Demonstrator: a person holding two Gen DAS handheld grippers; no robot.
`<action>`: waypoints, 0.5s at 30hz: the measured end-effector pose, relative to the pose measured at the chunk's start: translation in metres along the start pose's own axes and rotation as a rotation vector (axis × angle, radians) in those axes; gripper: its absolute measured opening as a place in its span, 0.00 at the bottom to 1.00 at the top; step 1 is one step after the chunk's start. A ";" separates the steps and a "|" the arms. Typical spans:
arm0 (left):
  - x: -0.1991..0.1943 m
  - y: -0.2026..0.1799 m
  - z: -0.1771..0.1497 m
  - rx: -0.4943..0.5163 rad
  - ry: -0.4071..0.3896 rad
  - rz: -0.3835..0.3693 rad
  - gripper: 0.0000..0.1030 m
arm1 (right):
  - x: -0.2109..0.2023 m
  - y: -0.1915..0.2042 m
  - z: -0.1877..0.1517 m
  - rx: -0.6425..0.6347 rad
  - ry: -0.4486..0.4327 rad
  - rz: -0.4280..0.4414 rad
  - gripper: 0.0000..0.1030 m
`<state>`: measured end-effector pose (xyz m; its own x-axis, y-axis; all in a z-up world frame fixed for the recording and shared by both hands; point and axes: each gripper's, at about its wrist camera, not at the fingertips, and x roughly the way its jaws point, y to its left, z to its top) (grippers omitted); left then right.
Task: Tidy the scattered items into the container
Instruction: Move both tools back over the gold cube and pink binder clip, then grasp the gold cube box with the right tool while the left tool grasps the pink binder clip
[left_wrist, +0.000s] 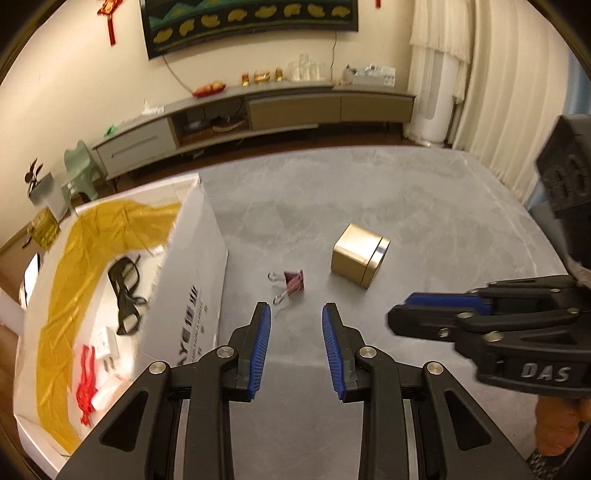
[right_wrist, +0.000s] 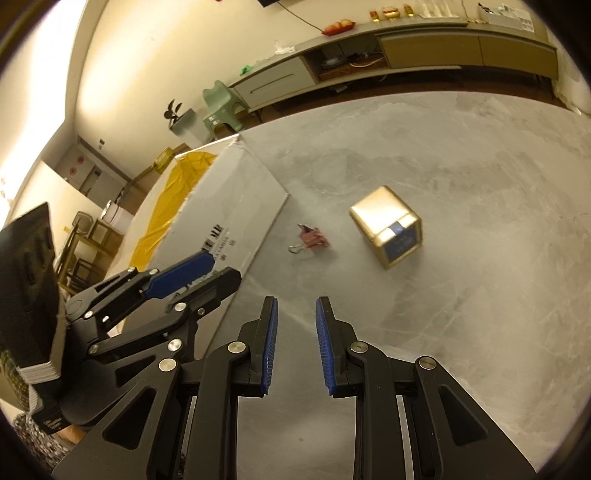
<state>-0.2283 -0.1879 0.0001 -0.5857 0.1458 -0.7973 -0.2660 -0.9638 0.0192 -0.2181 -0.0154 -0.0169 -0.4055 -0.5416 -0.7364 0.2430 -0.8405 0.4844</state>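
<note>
A white box (left_wrist: 192, 266) (right_wrist: 221, 206) lined with yellow cloth stands on the grey table at the left; glasses (left_wrist: 125, 291), a white plug and a red item lie inside. A pink binder clip (left_wrist: 290, 282) (right_wrist: 312, 238) lies on the table beside the box's side wall. To its right sits a gold tin (left_wrist: 360, 254) (right_wrist: 388, 225). My left gripper (left_wrist: 296, 314) (right_wrist: 218, 267) hovers open just short of the clip, nothing between its fingers. My right gripper (right_wrist: 296, 306) (left_wrist: 400, 310) is open too, empty, lower right of the clip.
The grey marbled table (left_wrist: 369, 192) stretches back beyond the tin. A low TV cabinet (left_wrist: 258, 110) runs along the far wall, with a small green chair (left_wrist: 79, 173) at its left. Curtains (left_wrist: 498, 92) hang at the right.
</note>
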 end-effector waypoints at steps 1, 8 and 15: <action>0.005 0.002 0.000 -0.016 0.017 -0.008 0.30 | -0.001 -0.003 0.000 0.003 -0.003 -0.002 0.24; 0.031 0.013 0.006 -0.114 0.093 -0.089 0.36 | -0.003 -0.017 0.007 -0.018 -0.027 -0.070 0.24; 0.051 0.009 0.023 -0.091 0.081 -0.046 0.47 | 0.006 -0.033 0.022 -0.039 -0.057 -0.156 0.44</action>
<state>-0.2781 -0.1837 -0.0271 -0.5094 0.1757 -0.8424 -0.2187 -0.9732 -0.0707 -0.2480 0.0088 -0.0270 -0.4897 -0.4036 -0.7728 0.2064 -0.9149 0.3470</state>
